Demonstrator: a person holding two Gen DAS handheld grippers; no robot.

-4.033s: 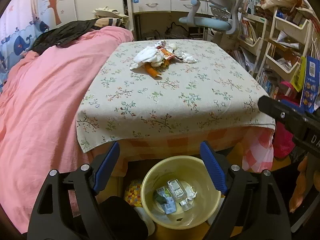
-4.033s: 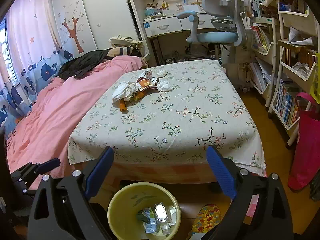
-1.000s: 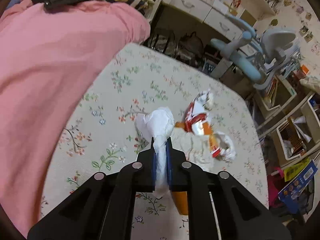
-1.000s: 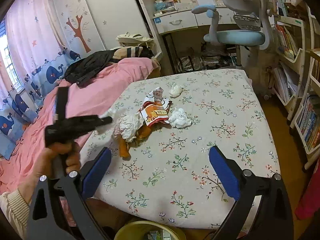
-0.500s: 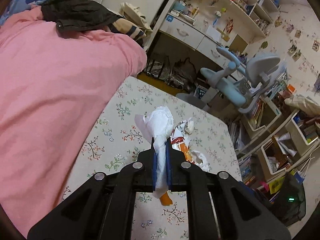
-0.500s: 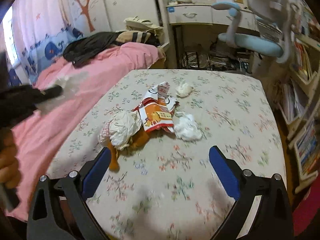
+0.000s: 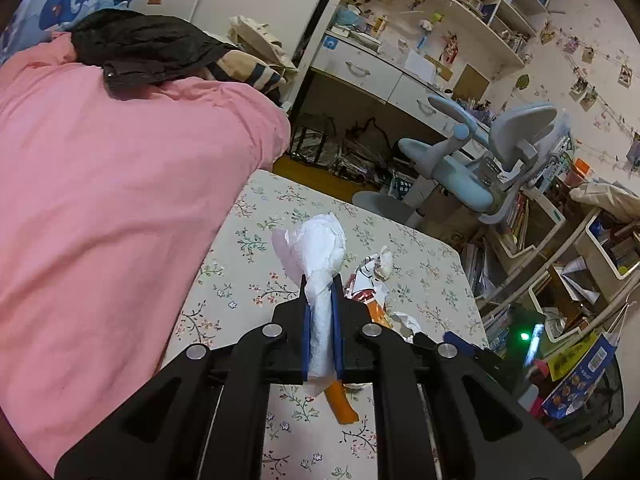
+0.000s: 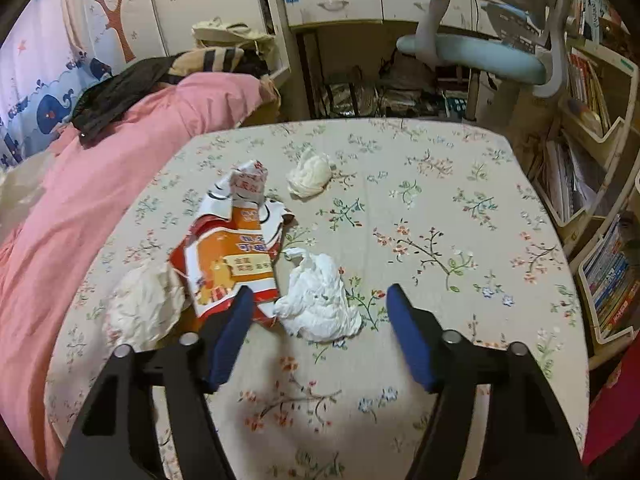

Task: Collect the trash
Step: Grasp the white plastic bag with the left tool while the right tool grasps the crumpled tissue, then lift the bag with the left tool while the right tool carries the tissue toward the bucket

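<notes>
While the left claw point(image 7: 320, 300) stays out of contact with the floral tabletop point(image 8: 460, 208), its blue pads are pressed tight on a twisted white tissue point(image 7: 318, 248) held in the air. Lower, the right claw point(image 8: 320, 308) stands partly spread, its jaws having just been closing, with a crumpled white tissue wad point(image 8: 320, 296) lying on the cloth between the fingers, untouched by either pad. Just beside that wad lie an orange snack wrapper point(image 8: 228, 256) and two more paper balls point(image 8: 140, 308)

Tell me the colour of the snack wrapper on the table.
Orange and white with red edges; the snack wrapper shows best in the right wrist view.
</notes>
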